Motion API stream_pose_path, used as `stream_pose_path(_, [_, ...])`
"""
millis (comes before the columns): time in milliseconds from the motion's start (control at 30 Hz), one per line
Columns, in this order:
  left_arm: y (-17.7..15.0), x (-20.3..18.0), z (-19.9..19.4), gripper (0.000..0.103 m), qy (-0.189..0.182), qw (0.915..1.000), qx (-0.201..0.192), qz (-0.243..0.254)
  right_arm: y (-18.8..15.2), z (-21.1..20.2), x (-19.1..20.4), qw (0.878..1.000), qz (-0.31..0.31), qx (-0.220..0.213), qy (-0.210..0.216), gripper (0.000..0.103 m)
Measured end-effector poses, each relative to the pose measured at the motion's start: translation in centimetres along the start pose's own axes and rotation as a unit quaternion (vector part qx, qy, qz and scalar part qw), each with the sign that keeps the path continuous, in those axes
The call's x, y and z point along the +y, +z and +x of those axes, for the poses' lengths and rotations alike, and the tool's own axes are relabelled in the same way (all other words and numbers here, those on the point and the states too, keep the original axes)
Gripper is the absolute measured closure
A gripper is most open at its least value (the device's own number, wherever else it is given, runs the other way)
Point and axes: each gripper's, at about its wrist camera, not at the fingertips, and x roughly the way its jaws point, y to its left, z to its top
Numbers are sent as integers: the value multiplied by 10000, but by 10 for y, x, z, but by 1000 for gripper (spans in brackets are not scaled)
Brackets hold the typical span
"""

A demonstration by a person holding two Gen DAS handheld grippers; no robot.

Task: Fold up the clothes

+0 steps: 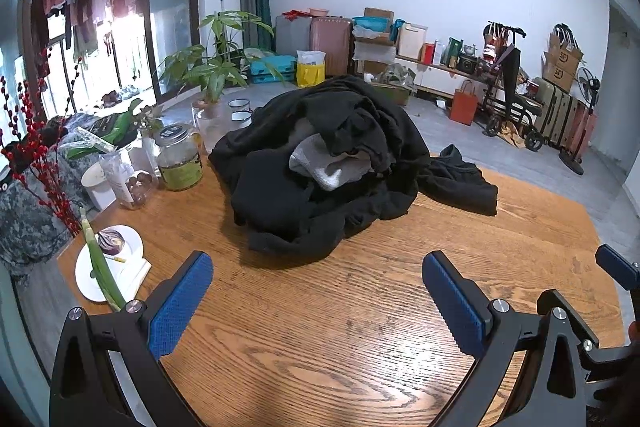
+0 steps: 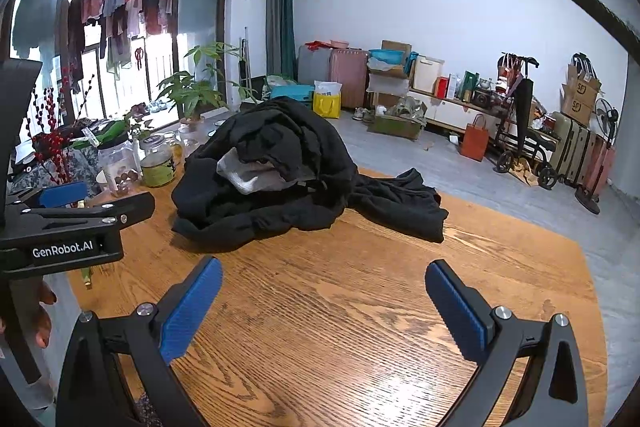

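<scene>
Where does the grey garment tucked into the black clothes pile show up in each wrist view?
Left wrist: the grey garment sits just above picture centre, in a hollow of the black clothes pile.
Right wrist: the grey garment lies left of centre, near the pile's top.
Shared landmark: the yellow bag on the floor behind the pile.

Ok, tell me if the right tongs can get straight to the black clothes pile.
Probably yes. The right tongs are open over bare wooden table, with nothing between them and the black clothes pile. The jars sit off to the left, out of the path.
</scene>
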Motion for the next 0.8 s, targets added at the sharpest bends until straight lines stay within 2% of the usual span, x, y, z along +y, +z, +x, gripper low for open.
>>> stream_pose_path(300, [4,2,6,0,-51,10000,-66,19,-1,12,-2,9999,45,87,121,0])
stream_pose_path(433, [17,7,20,0,-66,9999,7,-97,6,26,-7,9996,236,113,127,0])
stream_pose_path(533, [28,8,33,0,22,9995,-117,-276,13,42,-10,9992,351,170,64,0])
stream_pose_path(633, [38,8,54,0,100,9984,-228,-504,21,62,-11,9990,395,227,-38,0])
stream_pose_path(800, [61,4,110,0,309,9959,-134,-841,41,104,-9,9994,243,230,-100,1])
